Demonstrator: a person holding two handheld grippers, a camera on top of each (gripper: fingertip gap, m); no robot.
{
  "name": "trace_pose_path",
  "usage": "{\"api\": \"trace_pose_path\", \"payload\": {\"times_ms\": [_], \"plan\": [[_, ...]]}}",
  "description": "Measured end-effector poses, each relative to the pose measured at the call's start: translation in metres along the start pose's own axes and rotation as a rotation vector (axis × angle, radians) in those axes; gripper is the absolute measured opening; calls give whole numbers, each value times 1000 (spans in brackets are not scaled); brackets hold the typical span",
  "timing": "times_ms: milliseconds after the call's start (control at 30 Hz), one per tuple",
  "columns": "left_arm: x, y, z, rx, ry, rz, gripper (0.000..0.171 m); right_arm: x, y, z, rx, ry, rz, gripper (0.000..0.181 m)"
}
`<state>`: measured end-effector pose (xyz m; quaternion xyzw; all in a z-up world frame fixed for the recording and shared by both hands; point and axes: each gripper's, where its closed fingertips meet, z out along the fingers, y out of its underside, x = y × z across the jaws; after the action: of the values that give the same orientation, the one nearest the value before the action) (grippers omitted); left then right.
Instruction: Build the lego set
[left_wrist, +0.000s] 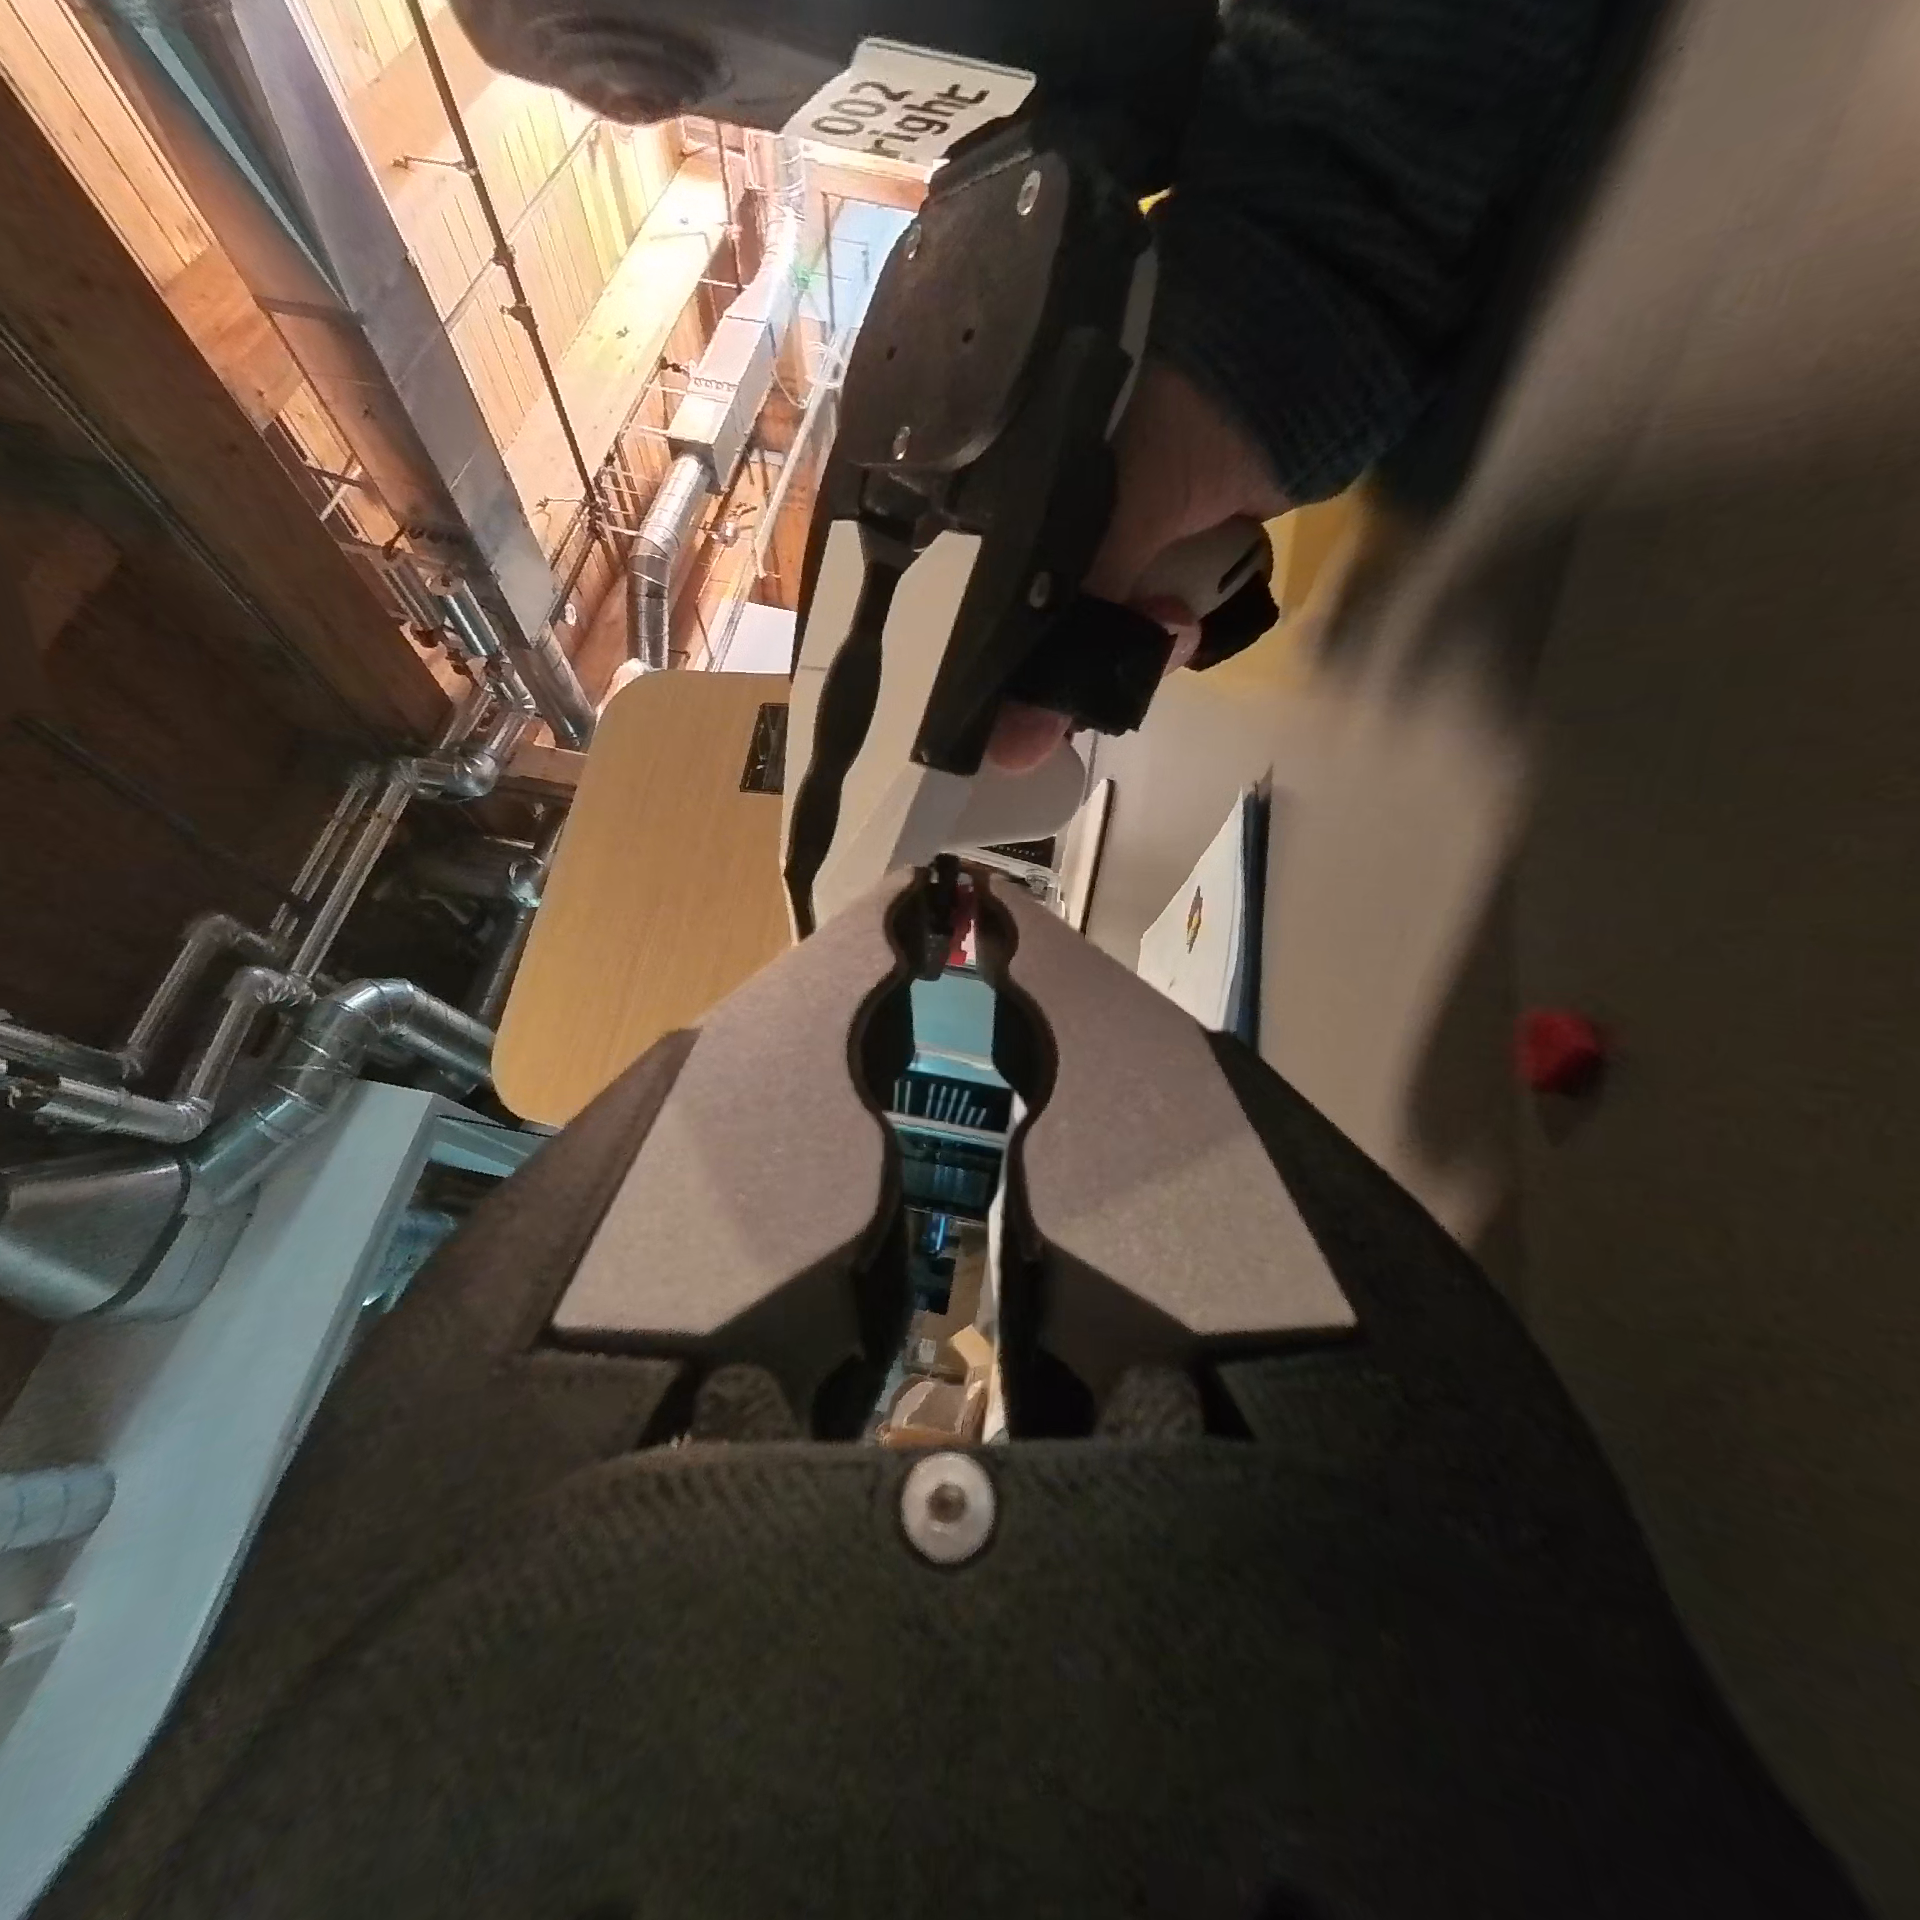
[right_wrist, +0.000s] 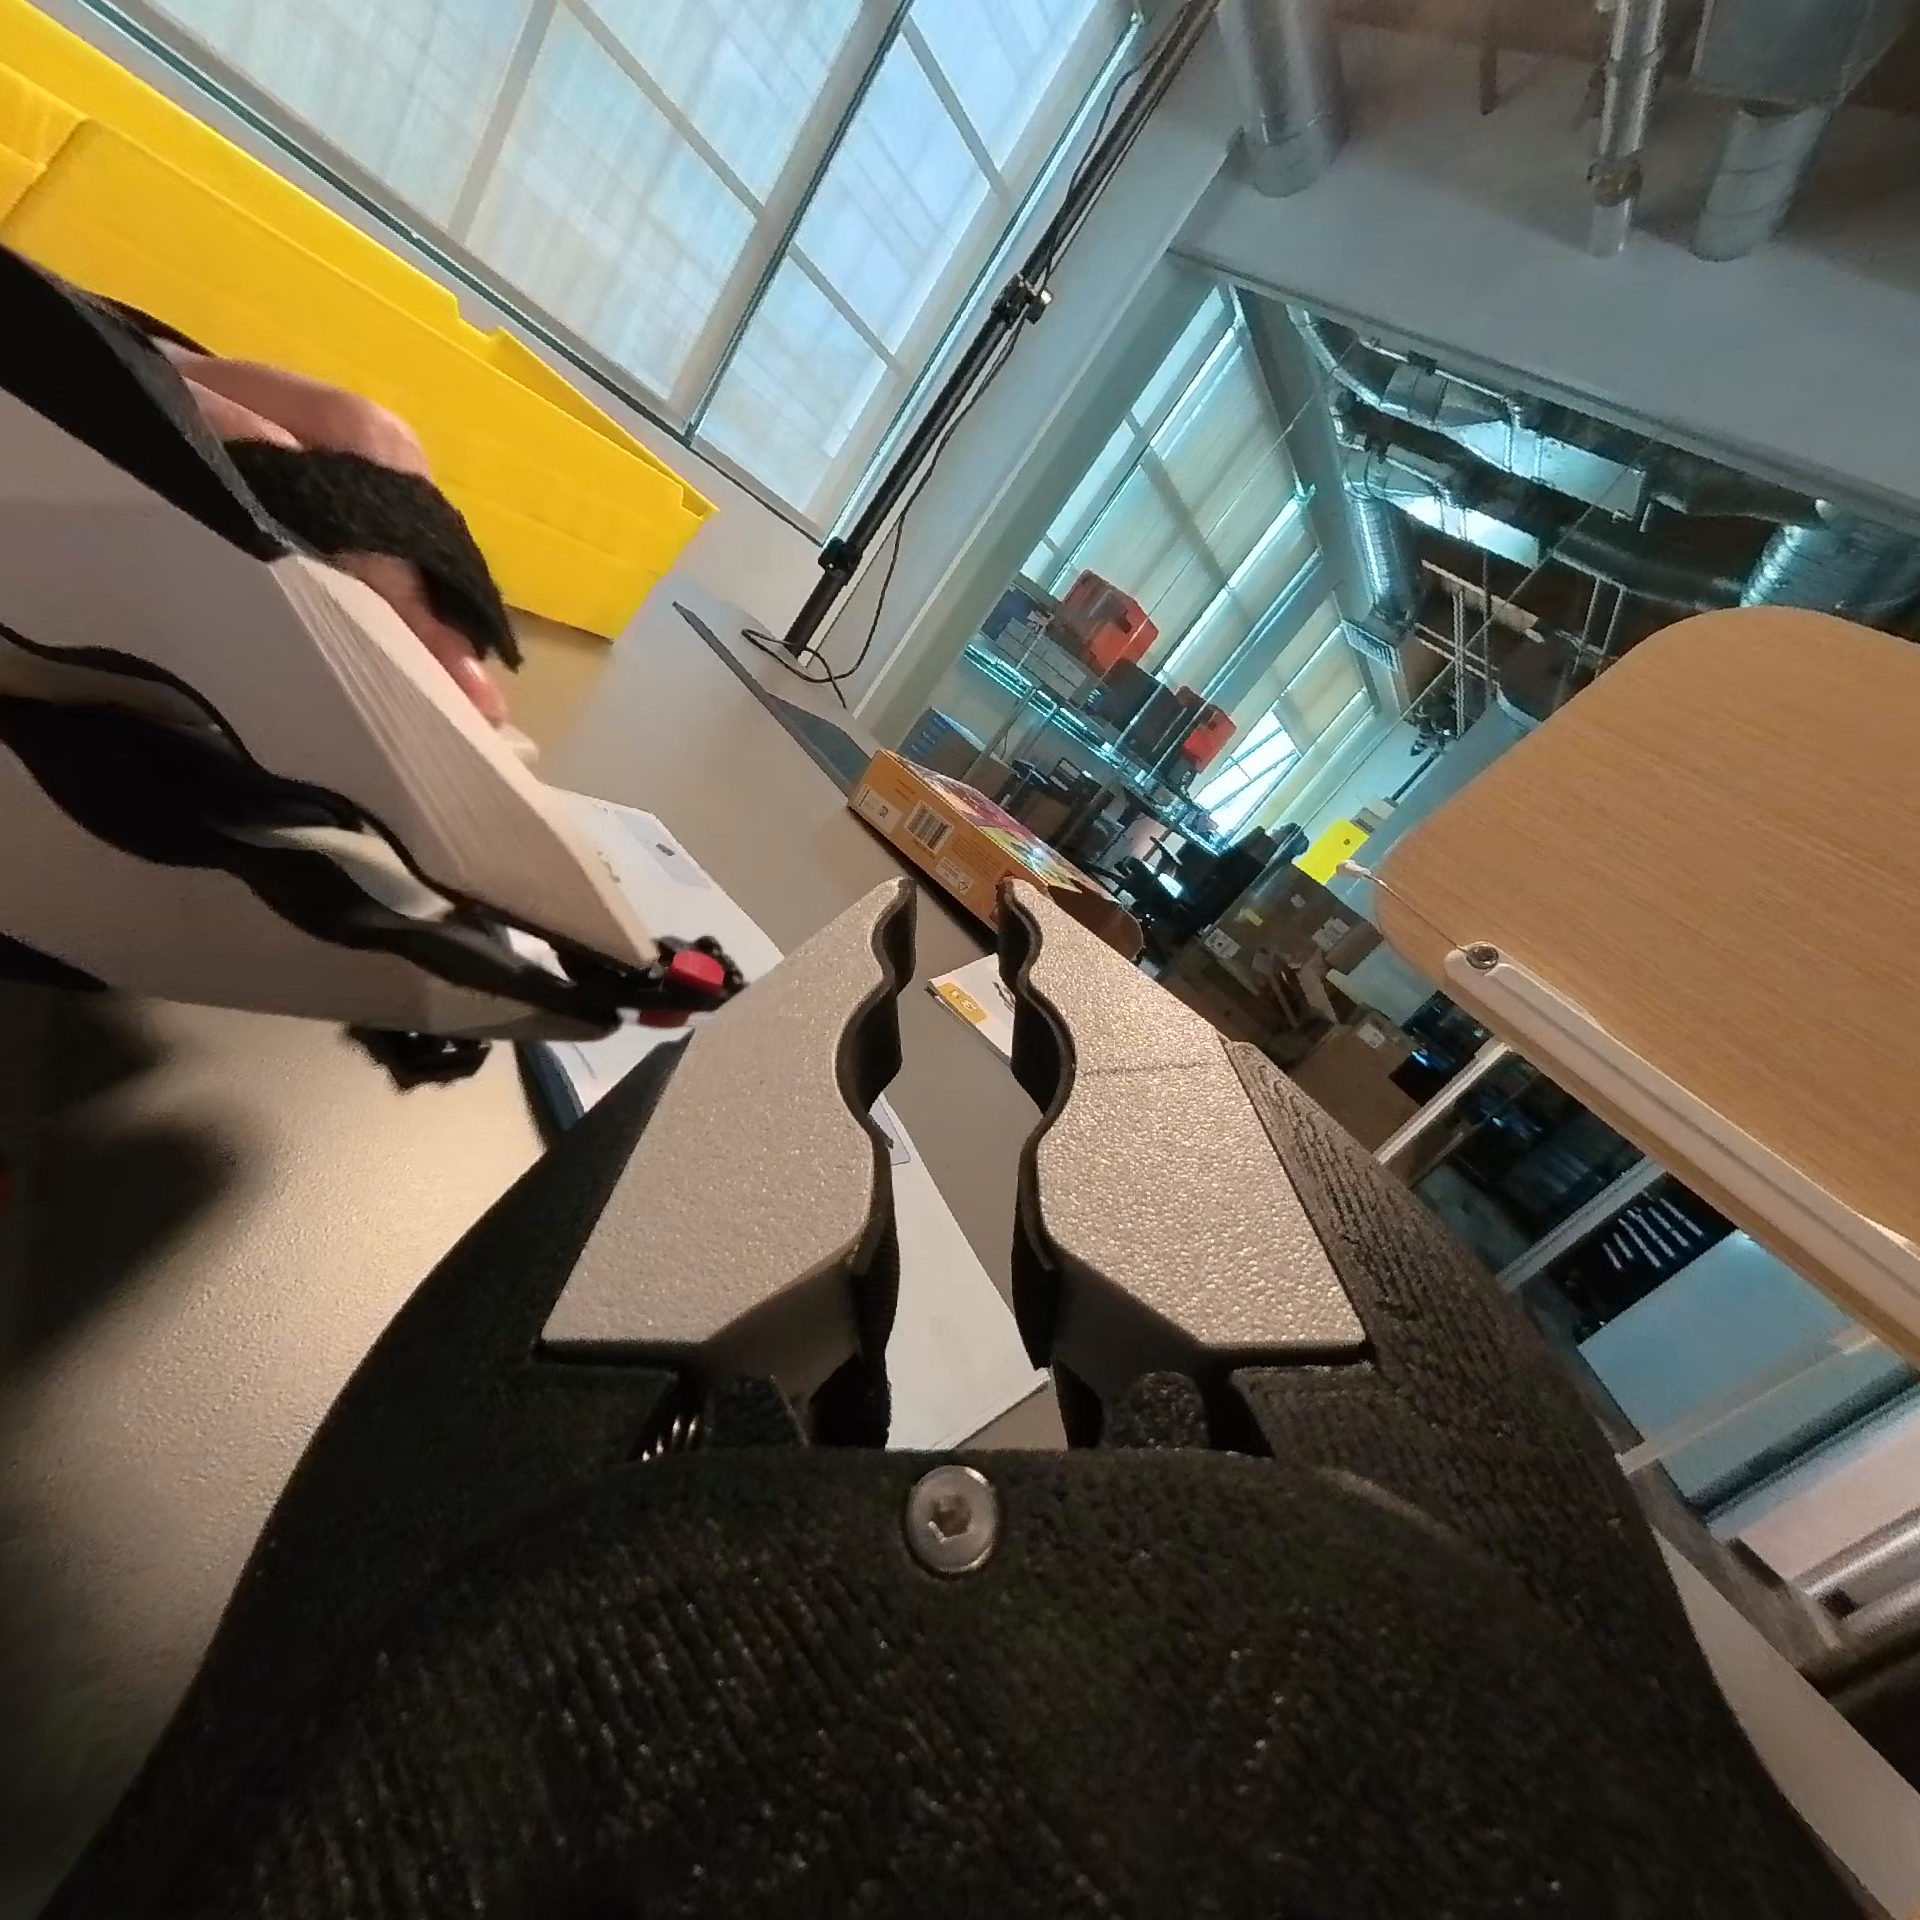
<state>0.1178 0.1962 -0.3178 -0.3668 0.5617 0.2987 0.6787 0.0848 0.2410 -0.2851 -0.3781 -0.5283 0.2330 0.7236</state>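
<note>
Lab/workshop: bare ceiling ducts, storage racks, yellow bins, big windows.

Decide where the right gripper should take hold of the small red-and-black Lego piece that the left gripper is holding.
Probably the red end of the Lego piece, which pokes out past the tips of the left gripper. Bring the open right gripper in head-on from the opposite side, because the left fingers cover the piece's other end.

lego piece: red and black, at the left gripper's tip
Gripper fingers: speckled grey on black textured bodies
Bin: bright yellow, behind the left gripper
Box: orange-yellow with multicoloured print
Tabletop: plain grey-brown
Loose brick: red
</note>
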Motion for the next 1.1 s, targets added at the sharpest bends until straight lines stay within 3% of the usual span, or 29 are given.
{"api": "trace_pose_path", "payload": {"times_ms": [167,333,600,800,933,1100], "plan": [[26,-15,-4,97,159,-24,6,-1,0,0,1,-4,-8,14],[47,-14,-5,79,304,-75,7,7,4,0,-11,24,14,13],[24,9,0,-21,215,-231,7,33,20,-4,-99,164,-39,13],[24,6,-40,-56,194,-97,7,52,31,-14,-178,283,-90,13],[31,-1,-82,-70,254,-110,7,58,37,-15,-239,333,-117,13],[54,-5,-109,-143,480,-258,10,52,34,-14,-239,318,-139,13]]}}
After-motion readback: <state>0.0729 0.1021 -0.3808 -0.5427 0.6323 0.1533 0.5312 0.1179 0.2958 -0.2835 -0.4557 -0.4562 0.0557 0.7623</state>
